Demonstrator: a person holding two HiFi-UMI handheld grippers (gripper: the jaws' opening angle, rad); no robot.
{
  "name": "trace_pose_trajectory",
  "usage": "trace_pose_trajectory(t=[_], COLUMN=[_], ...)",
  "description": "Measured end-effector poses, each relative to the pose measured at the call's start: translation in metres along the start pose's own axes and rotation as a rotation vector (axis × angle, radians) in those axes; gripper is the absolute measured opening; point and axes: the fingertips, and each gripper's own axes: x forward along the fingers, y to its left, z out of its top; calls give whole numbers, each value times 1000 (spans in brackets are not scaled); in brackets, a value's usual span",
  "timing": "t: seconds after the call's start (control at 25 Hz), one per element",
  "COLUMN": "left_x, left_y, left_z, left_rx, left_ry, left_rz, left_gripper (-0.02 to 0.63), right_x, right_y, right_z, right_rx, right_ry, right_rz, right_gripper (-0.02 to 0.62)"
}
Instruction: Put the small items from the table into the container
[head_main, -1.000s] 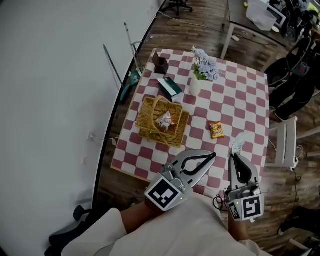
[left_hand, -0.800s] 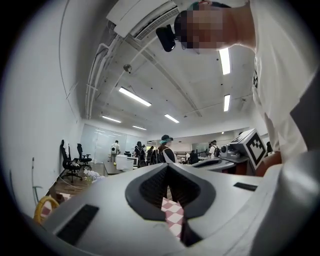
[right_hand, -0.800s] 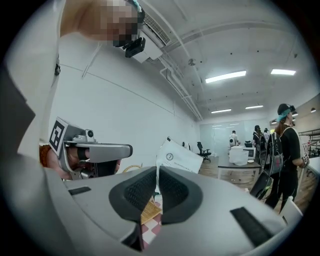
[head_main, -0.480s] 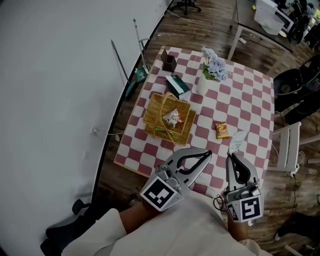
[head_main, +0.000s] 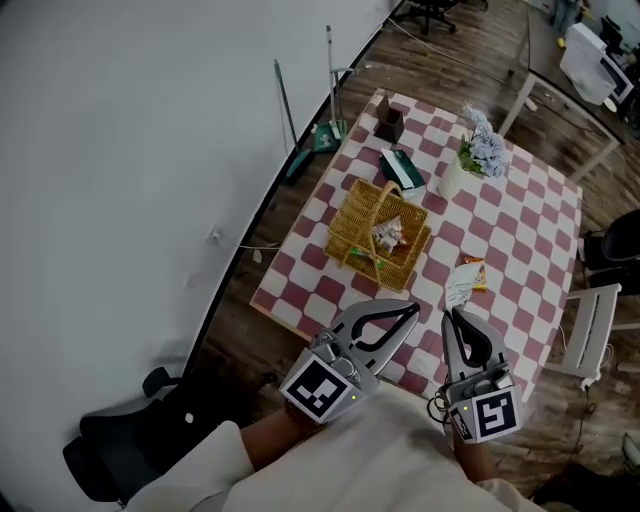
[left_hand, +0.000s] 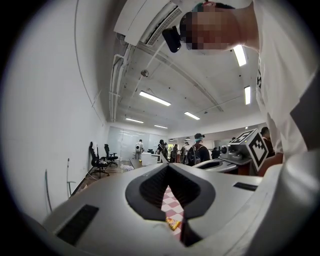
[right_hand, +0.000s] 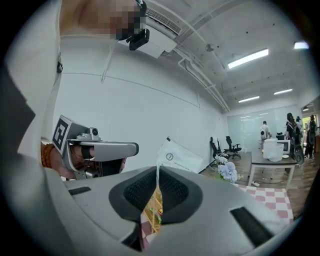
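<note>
A wicker basket (head_main: 372, 215) stands on the pink checked table (head_main: 520, 235) with a crumpled white item (head_main: 388, 233) inside. An orange snack packet (head_main: 477, 275) lies to its right. My right gripper (head_main: 447, 314) hovers at the table's near edge, shut on a thin white packet (head_main: 458, 288) that sticks up from its jaws beside the snack packet. In the right gripper view, that white packet (right_hand: 181, 156) rises out of the right gripper (right_hand: 157, 171). My left gripper (head_main: 412, 309) is shut with nothing in it, just left of the right one. Below the left gripper (left_hand: 167, 165), the snack packet (left_hand: 173, 223) shows.
A white vase of pale flowers (head_main: 478, 155), a green box (head_main: 400, 166) and a small brown box (head_main: 389, 123) stand beyond the basket. A white chair (head_main: 585, 325) is at the table's right. A wall and leaning poles (head_main: 330, 85) run along the left. People stand far off (left_hand: 195, 152).
Both grippers have shifted left along the table's near edge. The white packet, which was right of the snack packet, now hangs just left of it, nearer the basket.
</note>
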Motion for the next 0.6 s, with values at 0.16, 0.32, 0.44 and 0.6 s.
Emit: trace_pose_trajectory(t=[0.16, 0.32, 0.44, 0.6], left_x=[-8, -7, -5, 3], left_y=[10, 20, 32, 54], left_z=[-4, -11, -19, -35], left_rx=[-8, -22, -27, -25], left_ry=[5, 7, 14, 31], left_rz=[22, 34, 41, 45], left_gripper=[28, 28, 28, 28], right_x=[13, 29, 47, 88], right_y=[8, 7, 5, 1], right_z=[-3, -16, -37, -56], right_rx=[-11, -41, -78, -113], right_ry=[9, 47, 133, 175], right_rz=[31, 51, 80, 128], right_gripper=[40, 40, 40, 40])
